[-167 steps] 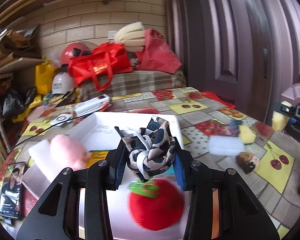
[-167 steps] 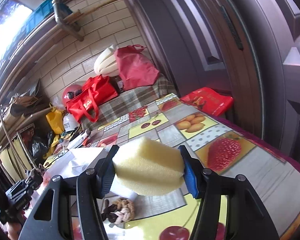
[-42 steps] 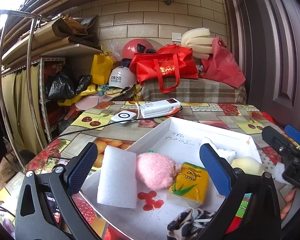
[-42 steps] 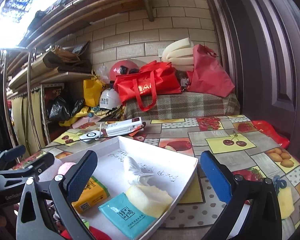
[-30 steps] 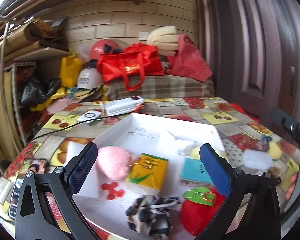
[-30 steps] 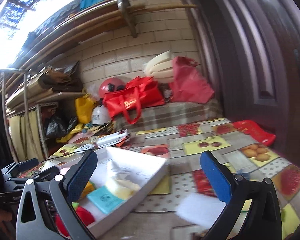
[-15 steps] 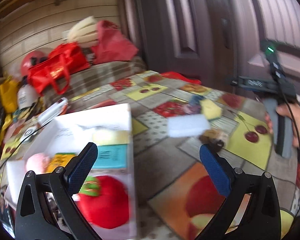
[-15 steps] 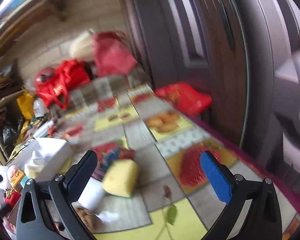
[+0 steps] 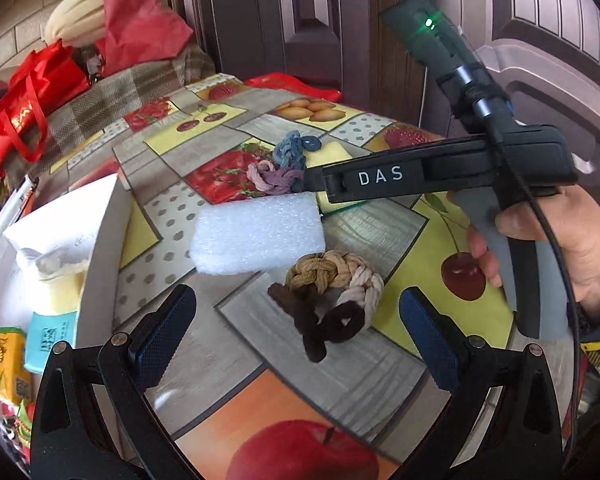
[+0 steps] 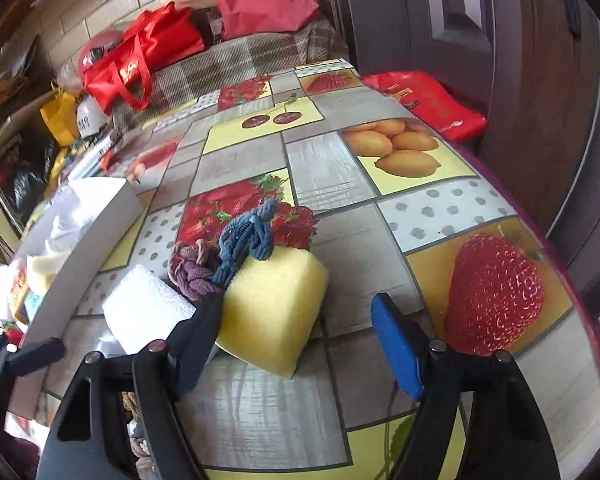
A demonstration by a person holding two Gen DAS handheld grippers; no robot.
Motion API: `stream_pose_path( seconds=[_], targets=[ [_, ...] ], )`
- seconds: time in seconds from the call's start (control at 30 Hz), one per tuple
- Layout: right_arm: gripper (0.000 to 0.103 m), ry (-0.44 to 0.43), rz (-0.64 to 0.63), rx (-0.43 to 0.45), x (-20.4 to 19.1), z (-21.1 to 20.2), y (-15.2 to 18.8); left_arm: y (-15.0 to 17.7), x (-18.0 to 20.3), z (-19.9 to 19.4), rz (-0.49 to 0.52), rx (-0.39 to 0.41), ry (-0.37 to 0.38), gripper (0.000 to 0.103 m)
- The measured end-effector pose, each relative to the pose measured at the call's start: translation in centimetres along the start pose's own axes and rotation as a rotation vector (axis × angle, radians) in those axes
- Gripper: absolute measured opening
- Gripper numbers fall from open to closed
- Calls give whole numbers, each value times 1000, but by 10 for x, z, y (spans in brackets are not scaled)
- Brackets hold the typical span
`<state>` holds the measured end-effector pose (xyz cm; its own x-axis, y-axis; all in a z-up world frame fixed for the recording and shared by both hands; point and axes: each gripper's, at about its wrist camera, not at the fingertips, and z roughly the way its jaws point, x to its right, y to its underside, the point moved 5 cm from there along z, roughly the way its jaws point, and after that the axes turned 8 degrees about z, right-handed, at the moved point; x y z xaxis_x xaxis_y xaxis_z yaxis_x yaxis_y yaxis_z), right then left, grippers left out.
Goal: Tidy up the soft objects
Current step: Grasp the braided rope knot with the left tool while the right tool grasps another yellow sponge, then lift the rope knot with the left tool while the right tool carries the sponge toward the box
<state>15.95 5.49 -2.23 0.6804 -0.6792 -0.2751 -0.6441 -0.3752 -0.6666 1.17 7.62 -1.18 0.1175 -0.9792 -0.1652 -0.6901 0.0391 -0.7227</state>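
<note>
My left gripper (image 9: 300, 336) is open, its jaws on either side of a braided brown-and-cream hair tie (image 9: 328, 296) on the table. A white foam block (image 9: 258, 234) lies just beyond it. My right gripper (image 10: 300, 344) is open around a yellow sponge (image 10: 274, 312); its left finger touches the sponge's side. A blue hair tie (image 10: 248, 240) and a purple one (image 10: 192, 268) lie on and beside the sponge. The white foam block (image 10: 144, 306) is to its left. The white box (image 9: 100, 240) holds several soft items at the left.
The right gripper's body and the hand holding it (image 9: 440, 176) cross the left wrist view above the foam block. The table edge (image 10: 580, 292) runs close on the right, with a door behind. Red bags (image 10: 152, 44) sit on a bench at the back.
Both grippers have left the box, swung right and dropped low over the table. The left one now frames the braided hair tie, the right one the yellow sponge.
</note>
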Motion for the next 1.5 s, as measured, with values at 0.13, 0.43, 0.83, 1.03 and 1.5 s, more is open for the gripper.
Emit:
stream_pose_path(
  seconds=[0.13, 0.43, 0.83, 1.03, 1.5],
  targets=[
    [73, -40, 17, 9, 3, -7, 2, -6, 6, 14, 15, -39, 6, 99],
    [73, -34, -43, -18, -15, 1, 1, -4, 7, 34, 18, -129, 2, 90],
    [46, -116, 62, -1, 12, -25, 12, -8, -7, 25, -78, -49, 58, 43],
    [46, -148, 110, 150, 18, -58, 9, -12, -8, -1, -72, 72, 12, 43],
    [46, -224, 133, 454, -7, -105, 11, -10, -22, -28, -133, 196, -54, 43]
  ],
)
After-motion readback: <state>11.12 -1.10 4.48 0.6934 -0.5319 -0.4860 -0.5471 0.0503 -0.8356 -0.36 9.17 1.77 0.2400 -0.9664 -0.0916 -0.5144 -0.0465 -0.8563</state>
